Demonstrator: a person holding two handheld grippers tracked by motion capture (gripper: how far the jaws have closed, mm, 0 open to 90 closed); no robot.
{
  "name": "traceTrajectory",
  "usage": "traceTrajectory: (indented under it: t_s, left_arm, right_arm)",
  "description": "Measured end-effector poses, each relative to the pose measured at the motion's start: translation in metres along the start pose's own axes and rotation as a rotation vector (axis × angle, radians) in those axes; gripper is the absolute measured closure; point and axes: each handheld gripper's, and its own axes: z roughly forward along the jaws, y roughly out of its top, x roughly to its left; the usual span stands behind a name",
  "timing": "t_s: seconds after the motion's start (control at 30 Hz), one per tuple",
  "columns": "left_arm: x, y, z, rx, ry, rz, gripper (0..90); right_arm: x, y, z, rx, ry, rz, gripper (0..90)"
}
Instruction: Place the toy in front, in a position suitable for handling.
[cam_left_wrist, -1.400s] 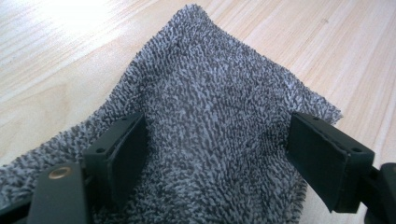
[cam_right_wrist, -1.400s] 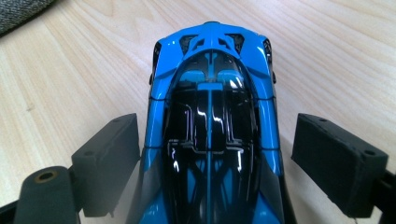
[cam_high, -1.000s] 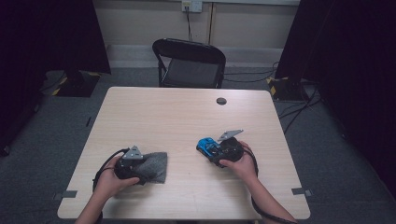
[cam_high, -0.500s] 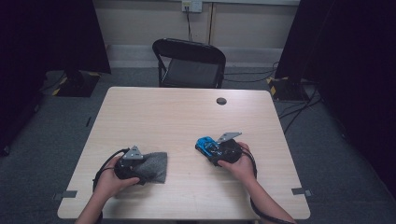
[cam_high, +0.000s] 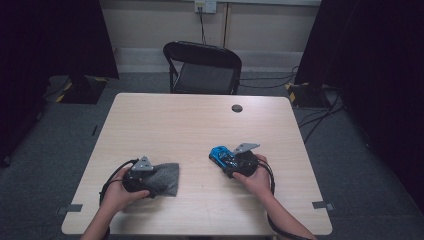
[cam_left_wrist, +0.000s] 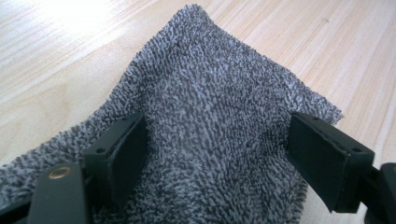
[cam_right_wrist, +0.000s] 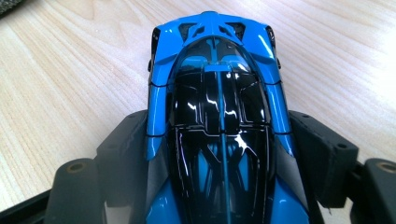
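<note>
A grey terry cloth (cam_high: 169, 176) lies on the wooden table (cam_high: 200, 125) at the front left. My left gripper (cam_high: 156, 180) rests over it, held in a hand. In the left gripper view the cloth (cam_left_wrist: 210, 107) bulges up between the jaws of the left gripper (cam_left_wrist: 224, 158), which stand wide apart and open. A blue and black toy car (cam_high: 218, 153) sits right of centre. My right gripper (cam_high: 226, 159) holds it from behind. In the right gripper view the car (cam_right_wrist: 219, 93) sits between the pads of the right gripper (cam_right_wrist: 219, 140), which press on both its sides.
A small black round disc (cam_high: 237, 108) lies near the table's far edge. A black folding chair (cam_high: 202, 65) stands behind the table. Cables (cam_high: 320, 115) run over the carpet at the right. Dark curtains hang on both sides.
The right gripper has edged slightly to the left with the car. The left gripper and the cloth have stayed where they were.
</note>
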Motion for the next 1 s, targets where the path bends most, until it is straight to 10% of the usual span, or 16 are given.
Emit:
traceTrajectory:
  t_s: [1.0]
  left_arm:
    - [0.0005, 0.0004, 0.0002, 0.003, -0.002, 0.006, 20.0]
  right_arm:
    - [-0.0002, 0.0059, -0.0017, 0.045, 0.004, -0.007, 25.4]
